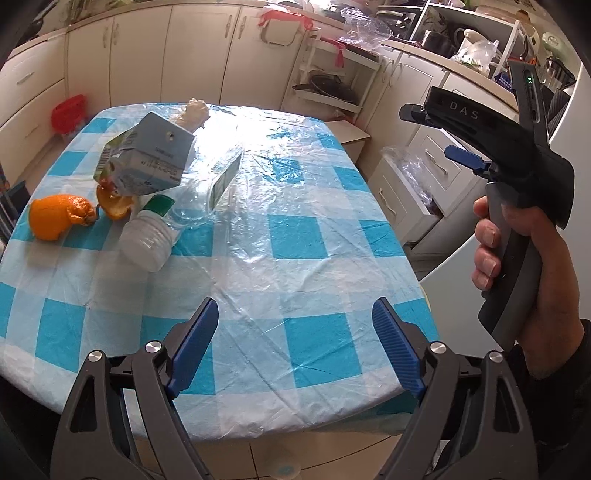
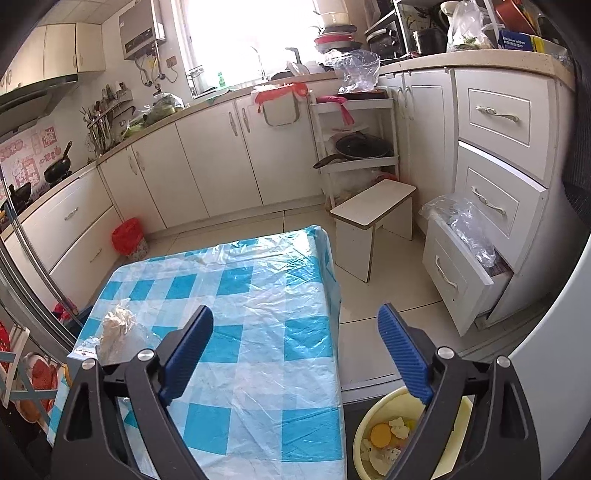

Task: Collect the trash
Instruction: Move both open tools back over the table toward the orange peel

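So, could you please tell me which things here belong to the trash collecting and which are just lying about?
Job: carton, orange peel, plastic bottle, crumpled bag, yellow basin.
Lying about: stool, pan, red bin.

White cabinets [image 2: 218,155], tiled floor [image 2: 388,295], bright window [image 2: 243,33]; outside probably daylight.

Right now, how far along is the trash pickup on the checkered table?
Some scraps already sit in the pale yellow bowl beside the table. Nothing is in hand: the left gripper and right gripper are both open and empty. Still on the blue checkered tablecloth: the grey drink carton, orange peel pieces, the crushed clear plastic bottle and a crumpled plastic bag.
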Demonstrator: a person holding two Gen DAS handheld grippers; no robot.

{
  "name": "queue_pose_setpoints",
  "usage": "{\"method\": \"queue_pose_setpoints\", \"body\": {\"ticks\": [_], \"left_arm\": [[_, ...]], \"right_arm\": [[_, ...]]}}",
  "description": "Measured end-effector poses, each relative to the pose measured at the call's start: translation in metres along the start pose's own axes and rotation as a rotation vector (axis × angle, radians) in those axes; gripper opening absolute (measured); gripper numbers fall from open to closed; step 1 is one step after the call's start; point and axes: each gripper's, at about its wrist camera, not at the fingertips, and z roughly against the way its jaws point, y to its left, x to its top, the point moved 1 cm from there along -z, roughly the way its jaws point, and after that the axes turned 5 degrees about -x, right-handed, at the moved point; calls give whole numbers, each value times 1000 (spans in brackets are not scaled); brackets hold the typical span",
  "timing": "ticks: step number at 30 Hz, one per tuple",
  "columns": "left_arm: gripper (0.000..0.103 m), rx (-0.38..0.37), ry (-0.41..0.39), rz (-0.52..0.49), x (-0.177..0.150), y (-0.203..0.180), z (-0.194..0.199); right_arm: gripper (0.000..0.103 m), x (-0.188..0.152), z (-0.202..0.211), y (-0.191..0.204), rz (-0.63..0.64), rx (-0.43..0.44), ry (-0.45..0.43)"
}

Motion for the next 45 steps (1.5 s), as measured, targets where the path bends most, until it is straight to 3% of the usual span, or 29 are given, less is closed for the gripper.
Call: {"method": "queue_pose_setpoints", "body": {"ticks": [27, 45], "left_arm": [[82, 41, -2, -4, -11, 11, 15], [81, 120, -3, 55, -22, 60, 33]], "right_arm": [[88, -18, -19, 23, 73, 15, 83], [89, -27, -25, 27, 107, 27, 125]]}}
